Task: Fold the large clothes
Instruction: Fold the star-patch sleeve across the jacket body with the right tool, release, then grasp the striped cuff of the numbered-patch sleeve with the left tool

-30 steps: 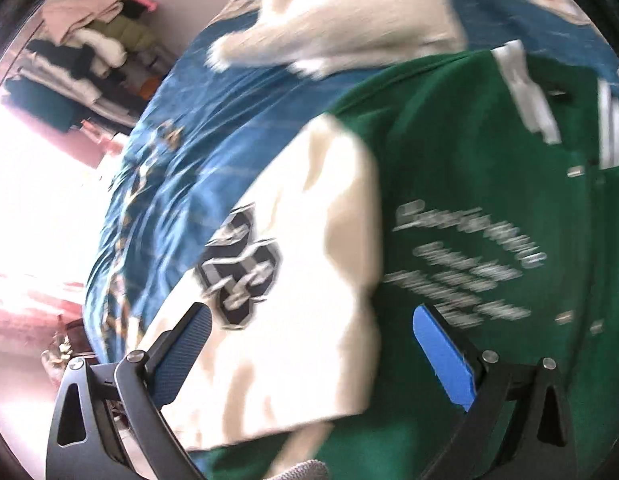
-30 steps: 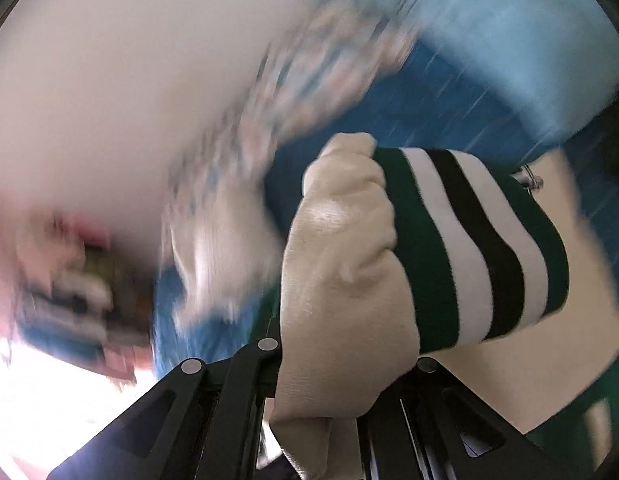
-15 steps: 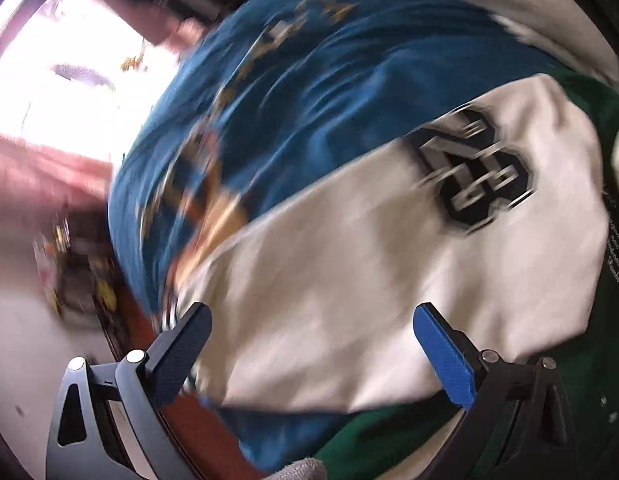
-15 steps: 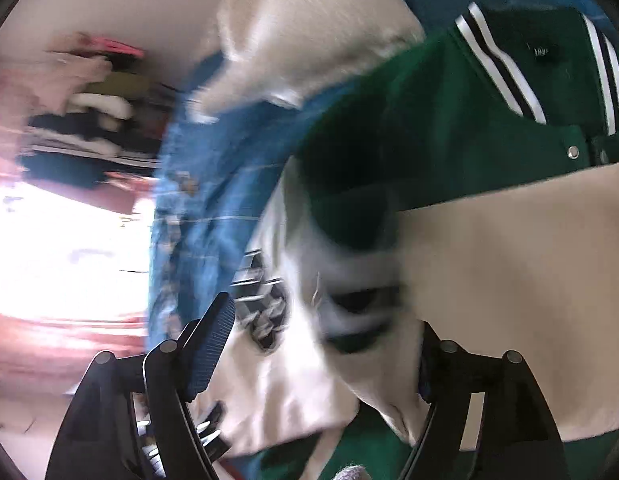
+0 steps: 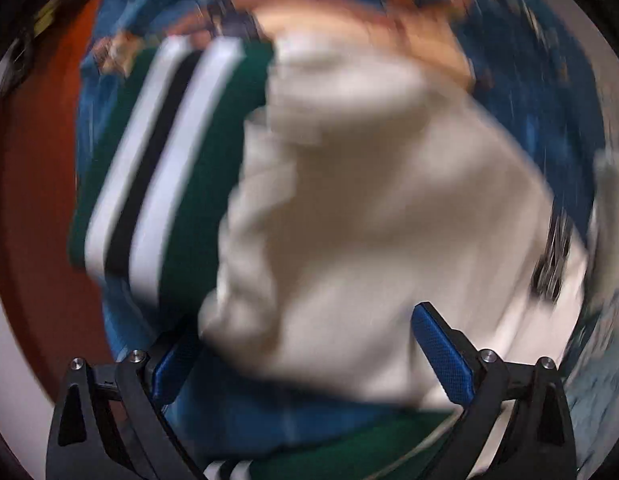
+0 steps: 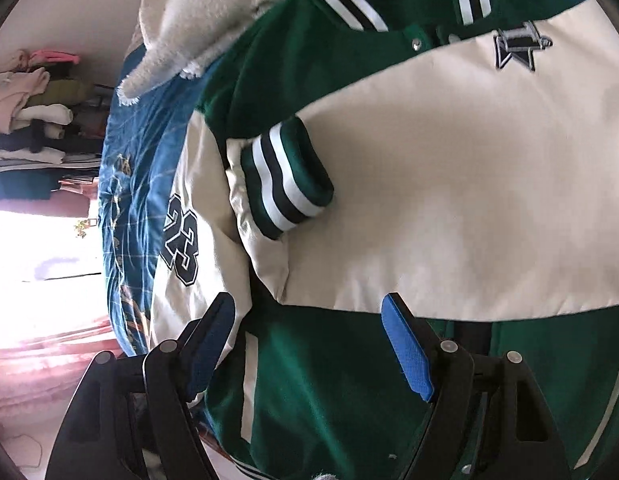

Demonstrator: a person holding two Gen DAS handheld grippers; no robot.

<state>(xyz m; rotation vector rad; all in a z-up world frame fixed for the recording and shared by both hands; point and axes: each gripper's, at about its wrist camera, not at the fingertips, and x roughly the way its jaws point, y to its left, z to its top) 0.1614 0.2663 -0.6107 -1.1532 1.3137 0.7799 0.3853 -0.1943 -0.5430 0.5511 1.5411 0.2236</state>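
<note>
The green and cream jacket (image 6: 449,184) lies spread on the blue bedspread (image 6: 137,168), one sleeve folded across its chest. The right claw (image 6: 309,344) hovers above, wide open, holding nothing. The left claw (image 5: 305,356) gapes around the other sleeve's cream cloth (image 5: 369,220), blurred.

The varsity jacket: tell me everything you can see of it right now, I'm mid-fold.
The varsity jacket has a green body, cream sleeves and green cuffs with white and black stripes. It lies spread on the blue bedspread. One cream sleeve is folded across the chest, its striped cuff resting there. The other sleeve bears a black 23 patch; a star patch and snap buttons show near the collar. A fluffy white garment touches its shoulder. Both grippers hover open, holding nothing.
</note>
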